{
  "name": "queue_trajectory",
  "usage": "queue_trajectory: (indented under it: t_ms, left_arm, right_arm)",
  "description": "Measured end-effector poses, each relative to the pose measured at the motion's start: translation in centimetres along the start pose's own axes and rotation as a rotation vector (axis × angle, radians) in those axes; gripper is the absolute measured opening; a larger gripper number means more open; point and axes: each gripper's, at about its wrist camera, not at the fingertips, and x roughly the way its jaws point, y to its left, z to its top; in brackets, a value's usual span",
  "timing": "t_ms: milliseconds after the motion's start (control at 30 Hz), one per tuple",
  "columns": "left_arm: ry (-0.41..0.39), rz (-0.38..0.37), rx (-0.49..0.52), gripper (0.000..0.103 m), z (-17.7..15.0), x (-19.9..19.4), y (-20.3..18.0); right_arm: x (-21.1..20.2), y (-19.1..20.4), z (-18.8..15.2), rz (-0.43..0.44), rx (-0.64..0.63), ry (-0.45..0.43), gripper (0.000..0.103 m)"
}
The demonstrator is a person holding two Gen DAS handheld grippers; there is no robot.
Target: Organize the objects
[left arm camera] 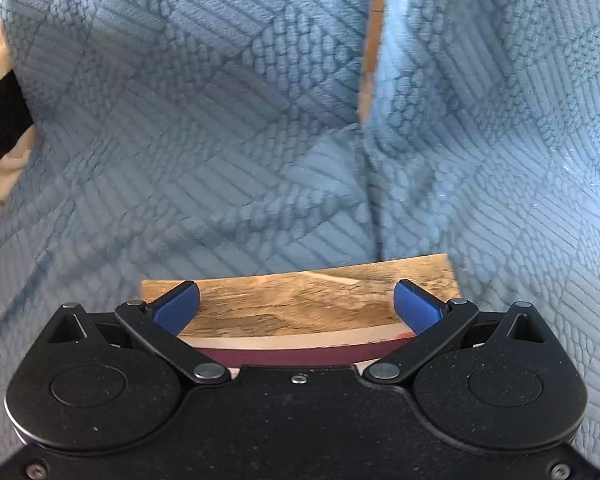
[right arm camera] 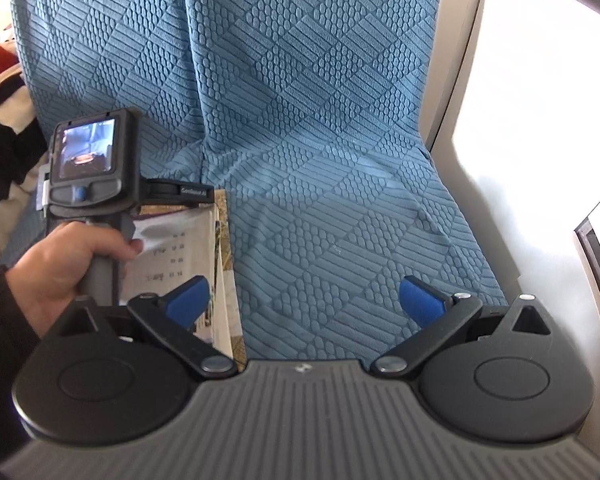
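A blue quilted cover (right arm camera: 300, 128) with a raised diamond pattern drapes the seat and backrest of a sofa or chair, filling both views; at the right edge of the right wrist view a pale armrest or frame (right arm camera: 460, 80) shows in bright light.

At the far left of that view, a hand (right arm camera: 56, 268) grips the handle of the left gripper (left arm camera: 296, 304), whose small screen sits in the middle left. Below it, at lower left, lies a book or magazine (right arm camera: 180, 256) with printed pages and a patterned cover, resting on the seat. In the left wrist view the same book sits at bottom centre, between the blue pads (left arm camera: 178, 306), which stand wide apart and seem to straddle its cover without pinching it.

Towards the lower right, the right gripper (right arm camera: 306, 302) hangs over bare cover, fingers spread wide, holding nothing.

The step in hand looks like picking up the book. The next move likely calls for closing the left fingers on its edge, or bringing the right gripper across to steady it. No container is in view.
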Motion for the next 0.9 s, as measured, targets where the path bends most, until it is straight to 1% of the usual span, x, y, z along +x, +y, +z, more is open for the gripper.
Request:
queue_trajectory:
  t_ms: [67, 100, 200, 267, 467, 533, 700, 733, 900]
  left_arm:
    - [0.004, 0.028, -0.023, 0.102, -0.3, -0.3, 0.5]
    - [-0.005, 0.028, -0.02, 0.1, -0.3, -0.6, 0.8]
    - [-0.059, 0.053, -0.013, 0.099, -0.3, -2.2, 1.7]
    - [-0.088, 0.045, -0.02, 0.099, 0.0, -3.8, 2.6]
    - [-0.22, 0.023, -0.001, 0.102, 0.6, -10.7, 5.1]
    - [-0.245, 0.02, -0.006, 0.102, 1.1, -12.8, 6.0]
    - [-0.305, -0.019, -0.043, 0.103, 1.0, -18.2, 8.1]
    - [-0.314, -0.017, -0.049, 0.103, 0.9, -19.3, 8.4]
    - [-0.367, -0.021, -0.056, 0.103, -0.6, -24.7, 9.9]
  right_arm:
    - [0.2, 0.1, 0.2, 0.003, 0.0, -0.008, 0.103]
    - [0.2, 0.1, 0.3, 0.004, 0.0, -0.012, 0.103]
    - [0.1, 0.2, 1.0, 0.014, 0.001, -0.025, 0.103]
    - [-0.1, 0.3, 1.3, 0.018, -0.002, -0.041, 0.103]
    - [-1.3, 0.7, 2.1, 0.052, -0.009, -0.082, 0.103]
    - [-1.8, 0.7, 2.4, 0.065, -0.011, -0.096, 0.103]
    - [-3.4, 0.9, 2.7, 0.094, -0.006, -0.13, 0.103]
    - [-3.8, 1.0, 2.7, 0.101, -0.007, -0.138, 0.103]
    - [-6.0, 1.2, 2.8, 0.129, -0.012, -0.175, 0.103]
